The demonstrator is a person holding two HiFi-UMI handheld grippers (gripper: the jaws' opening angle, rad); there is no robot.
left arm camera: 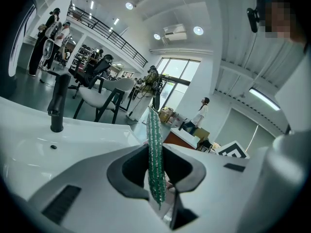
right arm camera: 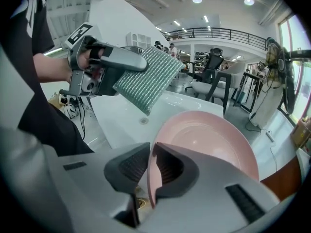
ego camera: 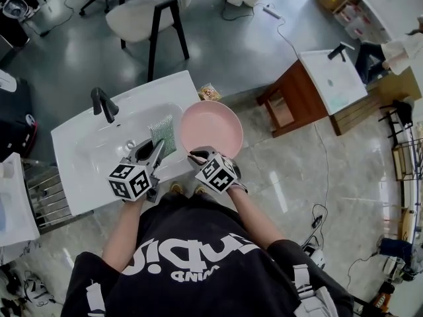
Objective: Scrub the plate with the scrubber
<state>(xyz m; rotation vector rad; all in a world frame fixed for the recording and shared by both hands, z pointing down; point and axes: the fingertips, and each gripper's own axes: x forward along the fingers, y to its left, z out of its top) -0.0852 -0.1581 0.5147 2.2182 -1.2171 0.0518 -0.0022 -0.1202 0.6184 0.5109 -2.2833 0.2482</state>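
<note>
the pink plate [ego camera: 211,127] is tilted over the right edge of the white sink [ego camera: 79,157]. its near rim sits between the jaws of the right gripper [right arm camera: 150,166], which seem clamped on it, though the contact is hard to judge. just left of it, the left gripper [left arm camera: 156,174] pinches the green scrubber [left arm camera: 154,144] on edge above the basin, near the black faucet [ego camera: 104,104].

The left forearm [ego camera: 124,233] and right forearm [ego camera: 250,216] reach forward side by side. The left claw [ego camera: 157,149] points nearly level, jaws clamped on the scrubber [ego camera: 162,134]. The right claw [ego camera: 197,156] tilts downward, jaws pinching the plate [ego camera: 211,127] by its near rim.
</note>
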